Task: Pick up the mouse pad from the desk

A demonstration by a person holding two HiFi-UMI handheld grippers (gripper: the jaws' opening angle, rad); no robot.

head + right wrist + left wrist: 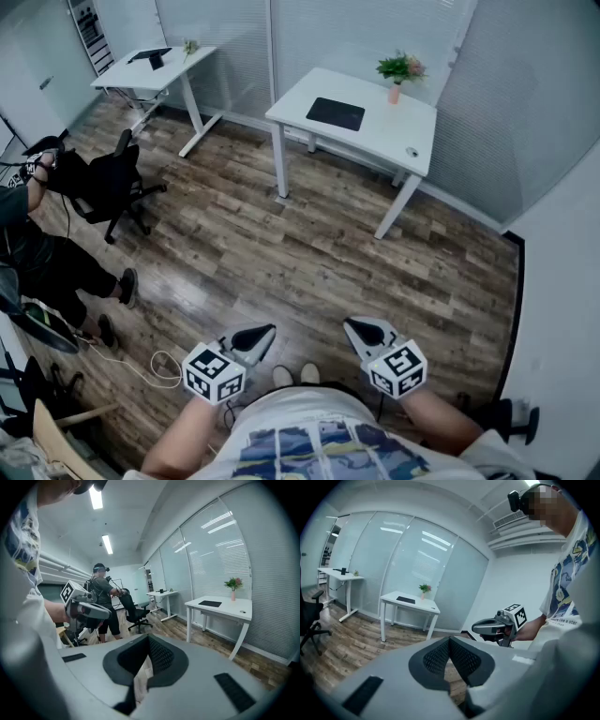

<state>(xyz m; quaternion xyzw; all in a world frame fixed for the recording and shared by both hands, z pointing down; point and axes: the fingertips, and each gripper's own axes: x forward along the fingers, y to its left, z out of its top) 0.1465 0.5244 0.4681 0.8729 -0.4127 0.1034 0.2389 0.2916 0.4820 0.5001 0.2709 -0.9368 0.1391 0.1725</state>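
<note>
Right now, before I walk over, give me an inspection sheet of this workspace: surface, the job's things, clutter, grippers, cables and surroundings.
Surface: white desk, standing across the wood floor by the frosted wall.
Job's things: black mouse pad lying flat on the desk, untouched.
Clutter: potted plant at the far edge, right of the pad; small round object near the right front edge, too small to identify.
Grippers: left gripper and right gripper both shut and empty, held low, far from the desk.
Cables: white cable looped on the floor beside the left gripper.
Surroundings: black office chair, second desk and another person to the left.
</note>
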